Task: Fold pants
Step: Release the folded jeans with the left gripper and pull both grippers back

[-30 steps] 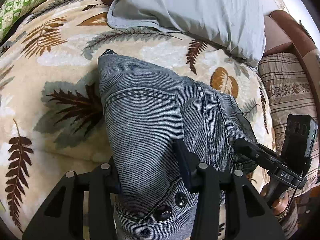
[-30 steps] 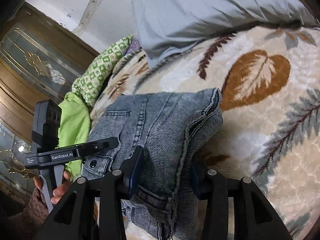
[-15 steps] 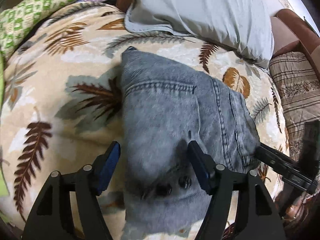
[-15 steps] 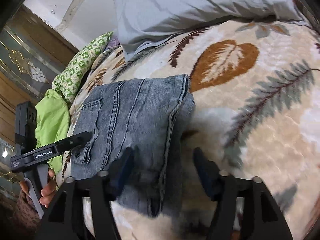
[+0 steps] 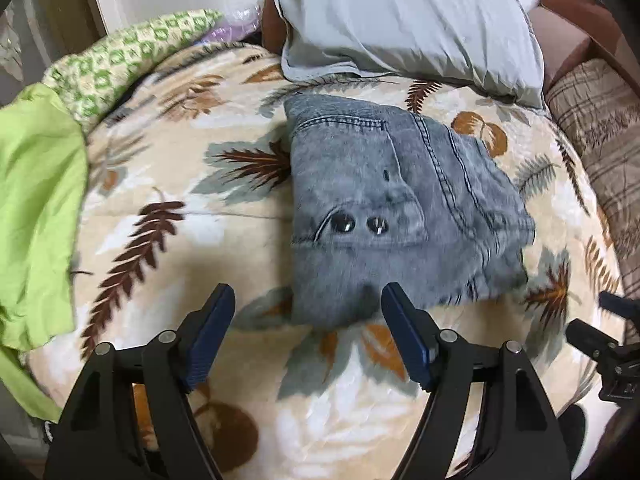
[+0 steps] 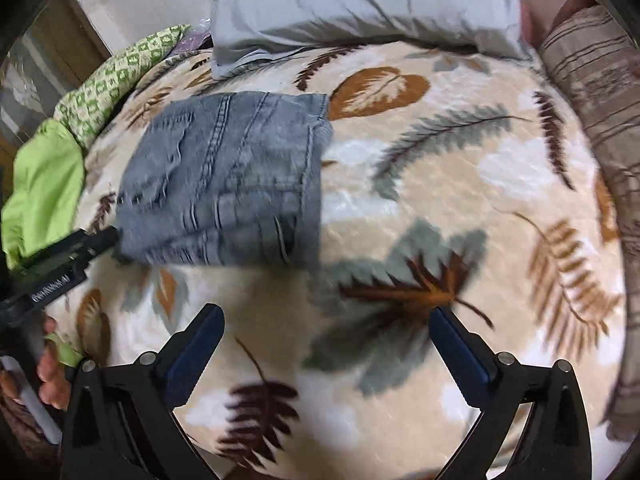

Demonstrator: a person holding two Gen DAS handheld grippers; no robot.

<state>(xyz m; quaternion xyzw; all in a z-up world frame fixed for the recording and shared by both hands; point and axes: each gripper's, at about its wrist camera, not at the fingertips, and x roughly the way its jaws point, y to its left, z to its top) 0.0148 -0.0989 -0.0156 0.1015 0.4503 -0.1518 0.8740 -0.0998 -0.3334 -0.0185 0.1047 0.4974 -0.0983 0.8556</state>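
Pants (image 5: 392,208) folded on blanket (image 5: 224,240) — both grippers spread, empty

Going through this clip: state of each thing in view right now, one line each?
Jeans: folded into a compact bundle, lying flat on the blanket, released.
Left gripper: open, empty, just short of the jeans.
Right gripper: open, empty, clear of the jeans.
Pillow: lying beyond the jeans.

Both wrist cams look down over the bed toward the pillow (image 5: 408,20); shared: jeans (image 5: 400,208) (image 6: 228,180), nearer the left cam.
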